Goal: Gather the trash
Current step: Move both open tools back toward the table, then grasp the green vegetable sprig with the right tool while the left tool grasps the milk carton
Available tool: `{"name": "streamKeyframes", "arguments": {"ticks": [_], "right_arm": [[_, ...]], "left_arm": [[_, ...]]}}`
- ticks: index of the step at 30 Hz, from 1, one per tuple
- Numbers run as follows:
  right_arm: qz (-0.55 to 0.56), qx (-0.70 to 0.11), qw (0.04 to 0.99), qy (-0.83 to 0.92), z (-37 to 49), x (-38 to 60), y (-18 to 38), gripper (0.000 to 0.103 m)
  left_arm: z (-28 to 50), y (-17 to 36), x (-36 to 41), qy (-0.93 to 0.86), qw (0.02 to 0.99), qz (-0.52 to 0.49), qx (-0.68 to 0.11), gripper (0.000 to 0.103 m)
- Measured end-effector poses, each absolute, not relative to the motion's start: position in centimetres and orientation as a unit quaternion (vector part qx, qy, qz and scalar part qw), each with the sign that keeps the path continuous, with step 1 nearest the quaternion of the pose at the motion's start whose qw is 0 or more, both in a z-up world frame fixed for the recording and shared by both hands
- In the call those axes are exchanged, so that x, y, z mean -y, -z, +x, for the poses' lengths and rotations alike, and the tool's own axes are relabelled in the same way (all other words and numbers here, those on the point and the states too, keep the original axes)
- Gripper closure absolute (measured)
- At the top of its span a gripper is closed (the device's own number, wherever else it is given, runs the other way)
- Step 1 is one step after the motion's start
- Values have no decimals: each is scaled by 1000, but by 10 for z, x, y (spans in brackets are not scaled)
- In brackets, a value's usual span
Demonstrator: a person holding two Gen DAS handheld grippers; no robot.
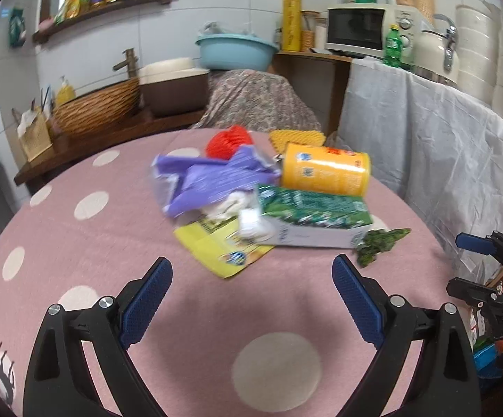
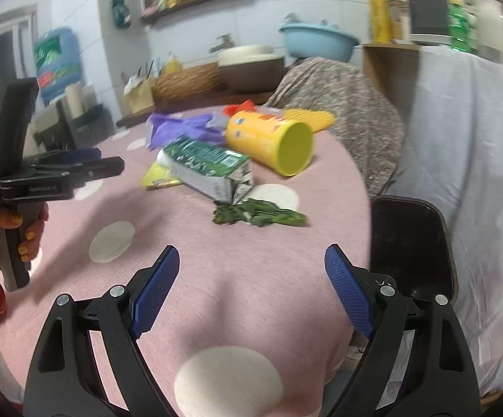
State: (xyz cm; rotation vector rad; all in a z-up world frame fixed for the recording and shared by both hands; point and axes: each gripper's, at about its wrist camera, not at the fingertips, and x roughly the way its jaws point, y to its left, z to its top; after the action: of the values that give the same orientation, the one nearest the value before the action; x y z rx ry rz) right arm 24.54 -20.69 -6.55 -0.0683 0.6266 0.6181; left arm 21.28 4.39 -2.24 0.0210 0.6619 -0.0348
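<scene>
A pile of trash lies on the pink dotted table: a yellow can on its side, a green and white carton, a purple wrapper, a yellow wrapper, white tissue, a red item and a green leafy scrap. My left gripper is open and empty, short of the pile. My right gripper is open and empty, short of the leafy scrap, the carton and the can.
A black bin stands beside the table's right edge. A chair with patterned cloth is behind the table. A white-draped counter is on the right. A wooden shelf with a basket and bowls is at the back left.
</scene>
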Motion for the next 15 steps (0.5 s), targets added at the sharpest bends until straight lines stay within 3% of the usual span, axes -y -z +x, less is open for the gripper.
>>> {"name": "streamKeyframes", "arguments": {"ticks": [15], "right_arm": [[-152,-367,860,-322,332,164,86,18]], "left_arm": [[197,37,-65,32,940,-3,-340,11]]}}
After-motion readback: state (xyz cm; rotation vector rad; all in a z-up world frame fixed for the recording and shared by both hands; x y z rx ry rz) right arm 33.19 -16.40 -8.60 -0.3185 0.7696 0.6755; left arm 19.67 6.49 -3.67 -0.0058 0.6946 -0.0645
